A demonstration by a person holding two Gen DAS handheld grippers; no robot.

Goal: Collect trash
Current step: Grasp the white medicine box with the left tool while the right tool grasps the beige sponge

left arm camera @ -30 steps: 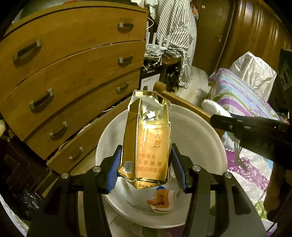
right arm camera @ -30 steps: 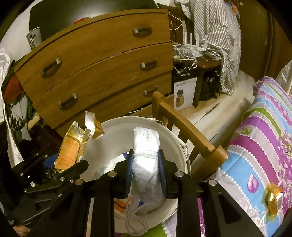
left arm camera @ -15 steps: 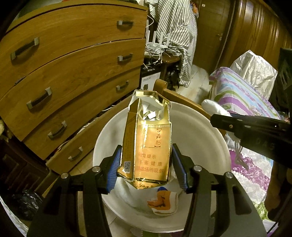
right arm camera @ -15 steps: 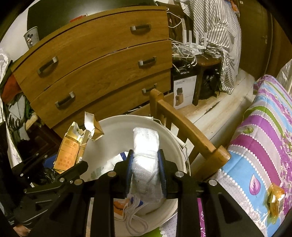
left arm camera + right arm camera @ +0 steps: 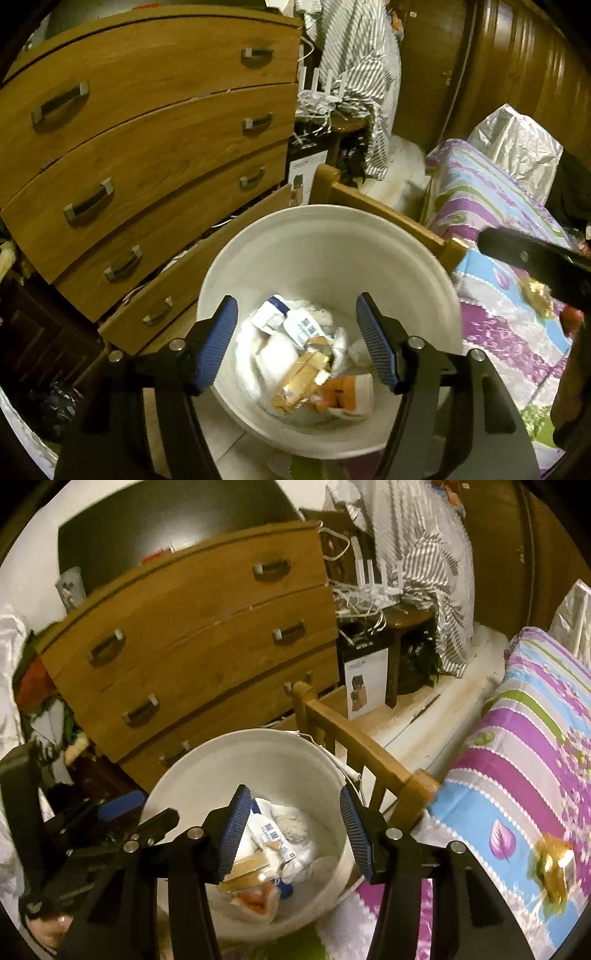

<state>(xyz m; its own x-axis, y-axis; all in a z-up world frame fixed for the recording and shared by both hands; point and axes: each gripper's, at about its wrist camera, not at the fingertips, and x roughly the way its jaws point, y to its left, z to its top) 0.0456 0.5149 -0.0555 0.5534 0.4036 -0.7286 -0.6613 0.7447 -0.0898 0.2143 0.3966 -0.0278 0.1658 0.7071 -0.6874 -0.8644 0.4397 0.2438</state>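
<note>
A: Left wrist view has your left hand-held gripper (image 5: 297,339) hanging over the white bucket (image 5: 332,251), pointing down into it. Its jaws have just been opening, and nothing sits between the blue pads (image 5: 218,339); it is released.

B: And the gold cigarette pack?

A: You can see the gold cigarette pack (image 5: 301,380) lying tilted at the bottom of the bucket, on top of white crumpled tissues (image 5: 269,354), just beside a small white-and-blue packet (image 5: 304,326) and an orange-and-white wrapper (image 5: 343,397).

B: What about your other hand?

A: Right wrist view shows your right hand-held gripper (image 5: 293,836) also above the bucket (image 5: 258,753), jaws spread and having just been opening, with no trash between them. A white wad (image 5: 291,821) rests inside among the tissues; whether it is the gauze bundle you carried I cannot tell for sure.

B: Where does the bucket stand?

A: On the floor, between the wooden chest of drawers (image 5: 207,650) and the bed's wooden rail (image 5: 365,753). Its rim nearly touches the rail.

B: Anything lying outside it?

A: Yes. On the striped purple, blue and green bedspread (image 5: 524,746) you have a crumpled gold wrapper (image 5: 552,867), to the right of your right hand-held gripper and well apart from the bucket. Your left hand-held gripper (image 5: 122,830) shows at the lower left of that view, beside the bucket's rim.
</note>
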